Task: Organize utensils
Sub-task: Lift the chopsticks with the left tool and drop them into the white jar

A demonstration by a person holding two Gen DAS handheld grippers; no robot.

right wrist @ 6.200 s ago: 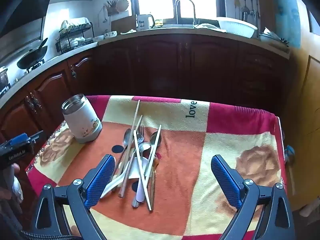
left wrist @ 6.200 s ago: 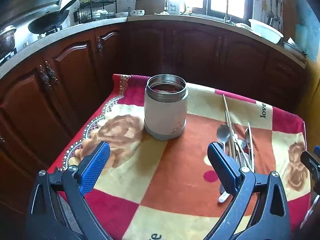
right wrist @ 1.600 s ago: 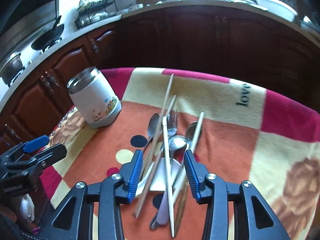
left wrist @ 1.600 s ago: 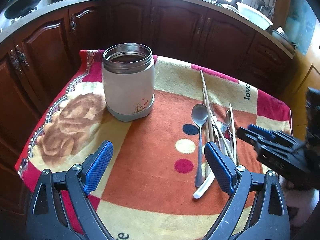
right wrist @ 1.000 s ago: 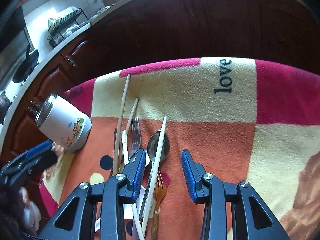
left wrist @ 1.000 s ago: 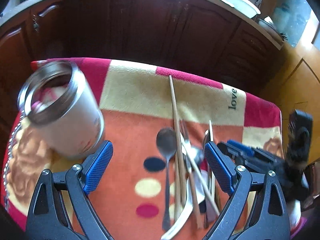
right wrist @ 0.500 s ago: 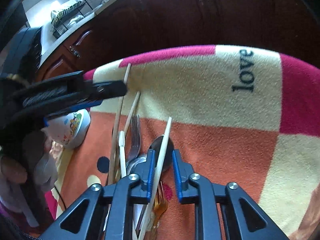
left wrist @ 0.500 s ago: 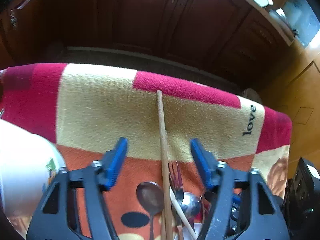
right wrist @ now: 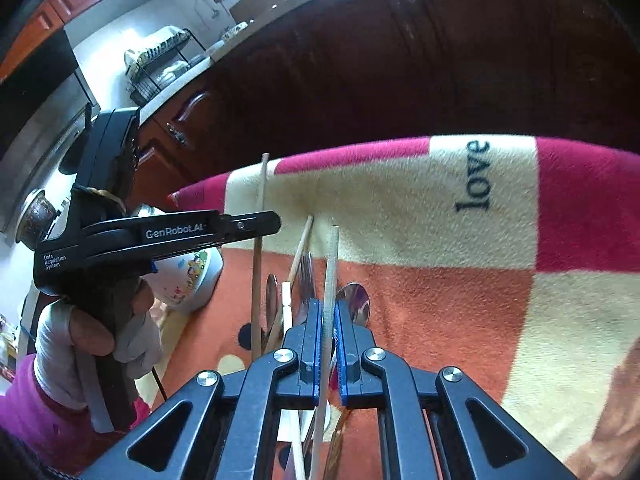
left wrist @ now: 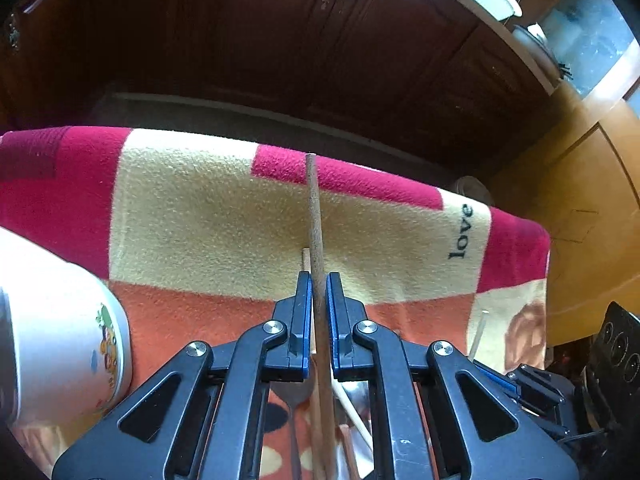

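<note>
In the left wrist view, the left gripper (left wrist: 319, 292) sits at lower centre with its blue-padded fingers (left wrist: 305, 312) drawn in tight on a brown chopstick (left wrist: 314, 216), which runs straight up the frame over the checked blanket (left wrist: 200, 208) to a tip on the red border. The white canister (left wrist: 60, 340) fills the lower left edge of that view. In the right wrist view, the right gripper (right wrist: 327, 316) at lower centre pinches a pale chopstick (right wrist: 331, 264) the same way, its tip rising to mid-frame. Just left of it lie another light chopstick (right wrist: 302, 248), a fork (right wrist: 306, 280) and spoons (right wrist: 354, 304) in a loose pile on the orange square. The left gripper reaches in from the left there, holding the brown chopstick near the canister.
</note>
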